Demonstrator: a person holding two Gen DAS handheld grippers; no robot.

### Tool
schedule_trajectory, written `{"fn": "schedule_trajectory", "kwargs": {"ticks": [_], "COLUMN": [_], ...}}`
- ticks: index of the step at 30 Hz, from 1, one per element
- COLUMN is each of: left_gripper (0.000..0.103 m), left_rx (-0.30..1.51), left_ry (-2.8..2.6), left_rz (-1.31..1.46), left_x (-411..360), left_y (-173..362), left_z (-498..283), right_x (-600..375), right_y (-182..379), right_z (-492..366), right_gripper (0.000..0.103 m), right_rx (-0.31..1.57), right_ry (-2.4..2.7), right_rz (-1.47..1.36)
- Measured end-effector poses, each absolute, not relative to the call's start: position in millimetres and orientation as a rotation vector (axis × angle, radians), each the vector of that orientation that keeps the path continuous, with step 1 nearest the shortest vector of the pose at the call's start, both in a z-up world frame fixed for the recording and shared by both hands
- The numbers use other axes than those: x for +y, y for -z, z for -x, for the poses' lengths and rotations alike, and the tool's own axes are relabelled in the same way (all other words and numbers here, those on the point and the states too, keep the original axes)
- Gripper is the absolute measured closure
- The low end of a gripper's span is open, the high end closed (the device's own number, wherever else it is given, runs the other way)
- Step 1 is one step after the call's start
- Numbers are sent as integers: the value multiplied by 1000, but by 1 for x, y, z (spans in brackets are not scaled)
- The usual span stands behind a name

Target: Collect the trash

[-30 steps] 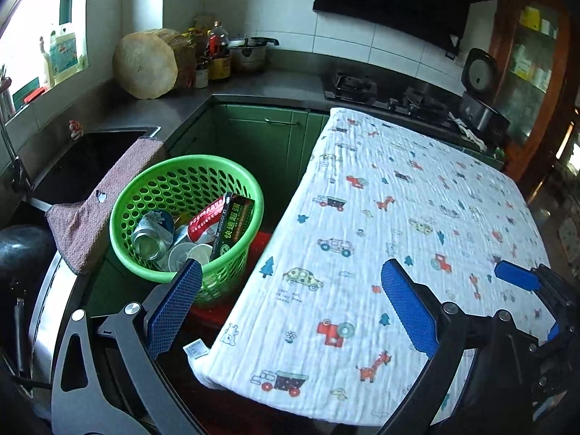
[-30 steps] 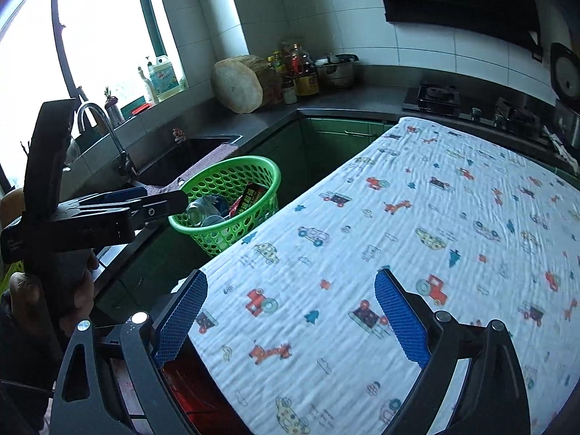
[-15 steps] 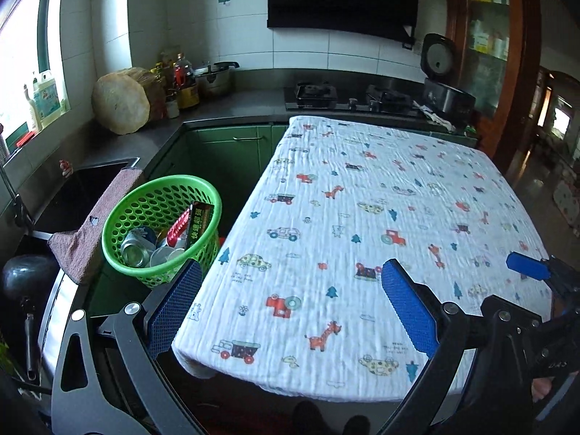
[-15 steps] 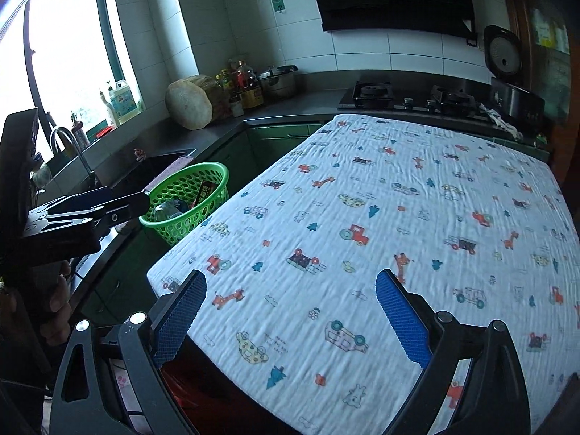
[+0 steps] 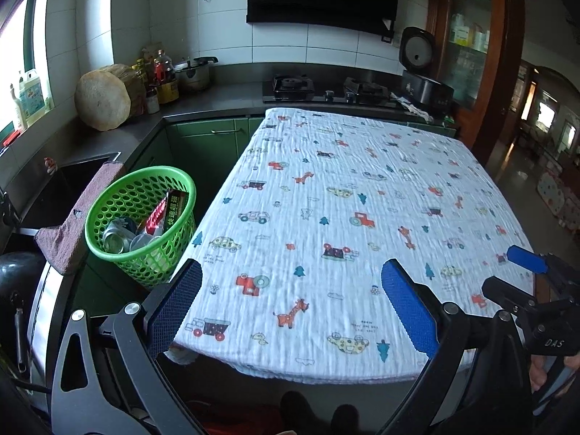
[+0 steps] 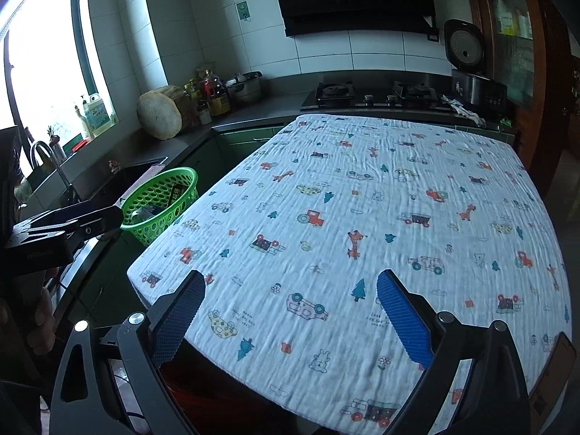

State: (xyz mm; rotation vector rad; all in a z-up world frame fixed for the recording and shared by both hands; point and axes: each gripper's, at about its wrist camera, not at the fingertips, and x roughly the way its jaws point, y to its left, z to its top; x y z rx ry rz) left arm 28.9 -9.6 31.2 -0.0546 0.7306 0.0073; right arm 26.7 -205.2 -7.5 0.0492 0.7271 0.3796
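Trash sits in green basket, which stands just off the left edge of the table, beside the sink. Contents visible: crushed cans, clear plastic pieces, a dark carton w/ green print, a red wrapper. Carton leans against the far wall of the basket, top corner near the rim; everything else lies low. Likely dropped in from above, not arranged.

Tablecloth, white w/ cars and giraffes, covers the whole table top. No loose item seen on it in either view. Judgement: collection appears complete or close to it; nothing left on the cloth to pick.

Left gripper: fingers spread wide, nothing between the pads. Held above the near edge of the table, pointing across the cloth. Right gripper: same, spread apart and empty, over the near right part of the cloth. Both are held clear of the surface, no contact w/ cloth. A neutral hold, consistent w/ a survey of the table rather than a reach.

Pink-grey towel hangs over sink edge, touching the basket's left side. Basket placed w/in easy reach of the left side, prob. so drops need no stretch.

Risk, minor: carton could tip out if basket is knocked.

Counter beyond holds a wood block, bottles, a pot; not part of the job as far as can be judged.
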Motion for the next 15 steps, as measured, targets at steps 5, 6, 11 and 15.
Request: {"fn": "schedule_trajectory", "kwargs": {"ticks": [5, 6, 11, 15], "left_gripper": [5, 5, 5, 5], "left_rx": [730, 732, 747, 760], "left_ry": [-17, -19, -21, -28], "left_rz": [66, 66, 60, 52], "left_x": [-8, -9, -11, -13], "left_y": [-30, -29, -22, -16], "left_z": [-27, -26, -23, -21], "right_x": [-208, -208, -210, -212], "right_y": [9, 9, 11, 11], "right_z": [-24, -24, -23, -23], "right_gripper": [10, 10, 10, 10], "right_rx": [726, 728, 736, 743], "right_ry": [-350, -341, -313, -304], "right_rz": [-34, -29, -25, -27]}}
